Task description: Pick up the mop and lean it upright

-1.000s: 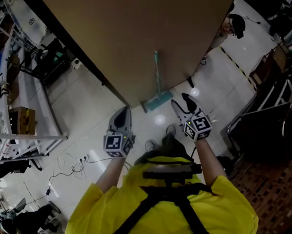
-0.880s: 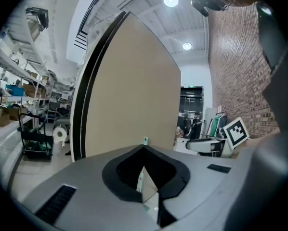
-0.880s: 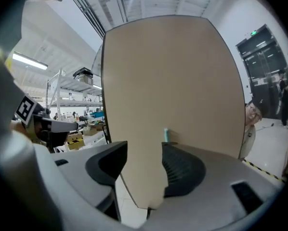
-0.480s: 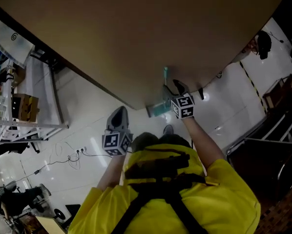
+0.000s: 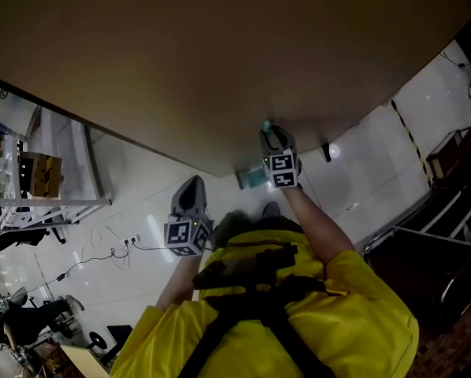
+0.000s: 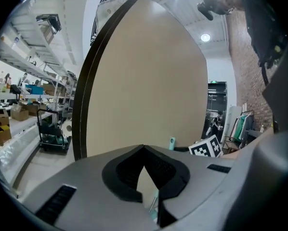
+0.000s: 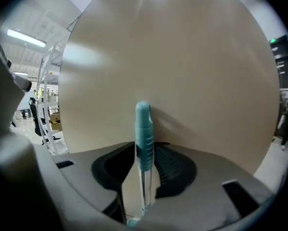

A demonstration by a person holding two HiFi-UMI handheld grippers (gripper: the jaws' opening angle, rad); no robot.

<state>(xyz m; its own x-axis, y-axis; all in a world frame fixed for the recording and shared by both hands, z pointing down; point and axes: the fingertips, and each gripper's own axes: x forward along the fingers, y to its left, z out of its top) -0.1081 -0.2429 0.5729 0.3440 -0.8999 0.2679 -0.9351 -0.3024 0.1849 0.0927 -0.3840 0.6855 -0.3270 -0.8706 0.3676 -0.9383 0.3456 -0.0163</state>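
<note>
Eyes on the right tool [image 7: 145, 148]: its jaws have just been closing, and the mop [image 7: 144, 155] is right there between them. The pads look to bear on either side of the ribbed teal grip [image 7: 143, 129] at the very top of the handle, with the bare metal shaft [image 7: 145, 189] running down through the gap below. The left tool [image 6: 144, 147] is out of the play. Its jaws are together with nothing in them, and it sits lower in the head view, apart from the mop and pointed at the same board.

Where's the mop? It stands close to upright, its top end apparently resting against the big tan board [image 7: 192, 57]. The flat teal mop head [image 5: 254, 178] is down on the glossy white floor [image 5: 141, 172] at the board's foot.

How will it handle? I'd call it light and stiff, a thin pole with what weight there is sitting down in the head. The ribbed grip is the sensible place to pinch; the metal below looks slick and would likely slide in the pads. A hold this high leaves a long lever beneath, though, so the head may swing or swivel once lifted. The spare tool at mid-shaft would steady it. On that shiny floor the head could skate out, so the lean wants setting gently.
</note>
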